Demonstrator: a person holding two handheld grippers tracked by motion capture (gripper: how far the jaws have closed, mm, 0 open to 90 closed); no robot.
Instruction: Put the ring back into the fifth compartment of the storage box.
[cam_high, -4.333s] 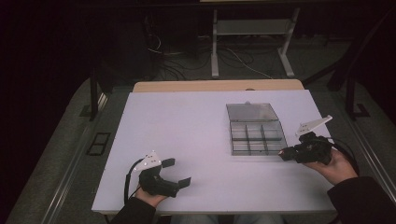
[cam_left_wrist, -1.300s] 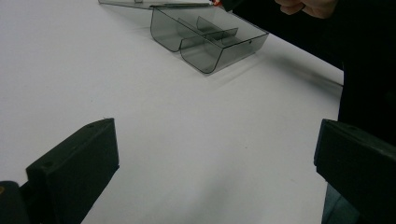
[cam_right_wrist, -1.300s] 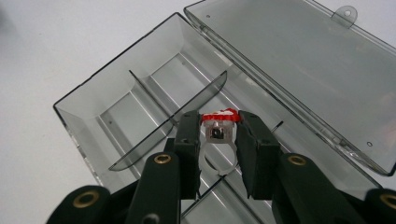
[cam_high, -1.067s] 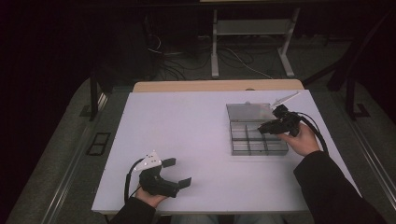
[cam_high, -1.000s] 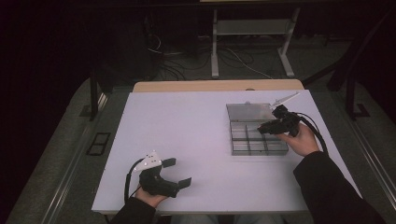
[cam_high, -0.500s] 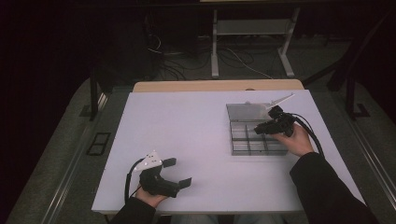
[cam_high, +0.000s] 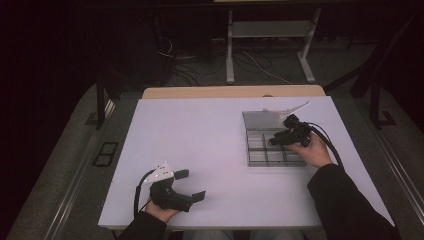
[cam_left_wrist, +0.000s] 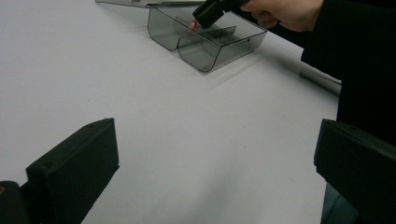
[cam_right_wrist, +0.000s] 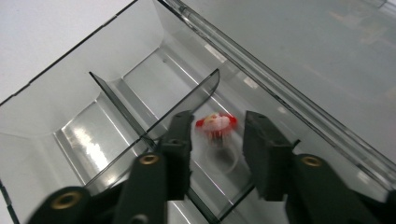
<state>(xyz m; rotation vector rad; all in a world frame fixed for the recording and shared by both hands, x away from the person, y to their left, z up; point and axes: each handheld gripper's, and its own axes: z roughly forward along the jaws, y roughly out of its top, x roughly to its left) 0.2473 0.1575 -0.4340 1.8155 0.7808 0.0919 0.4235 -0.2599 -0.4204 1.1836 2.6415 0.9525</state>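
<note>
A small ring with a red and white top (cam_right_wrist: 215, 123) sits in a compartment of the clear grey divided box (cam_right_wrist: 70, 88), blurred, between the two jaws of my right gripper (cam_right_wrist: 217, 134). The jaws stand apart on either side of it without pressing on it. From above, the right gripper (cam_high: 274, 141) hovers over the box (cam_high: 248, 150) at the table's right. My left gripper (cam_high: 192, 184) rests near the front left edge, open and empty. In its own view the left gripper (cam_left_wrist: 215, 172) looks towards the box (cam_left_wrist: 205, 51) and the red ring (cam_left_wrist: 193, 24).
The box's lid (cam_high: 262, 119) lies open flat behind it. Thin dividers (cam_right_wrist: 187, 105) split the box into several compartments. A dark sleeve (cam_high: 345, 200) crosses the table's right front. A wide stretch of white table (cam_high: 200, 130) lies between the two grippers.
The right gripper moved from the table right of the box to over its compartments, then shifted slightly left. The left gripper has stayed still.
</note>
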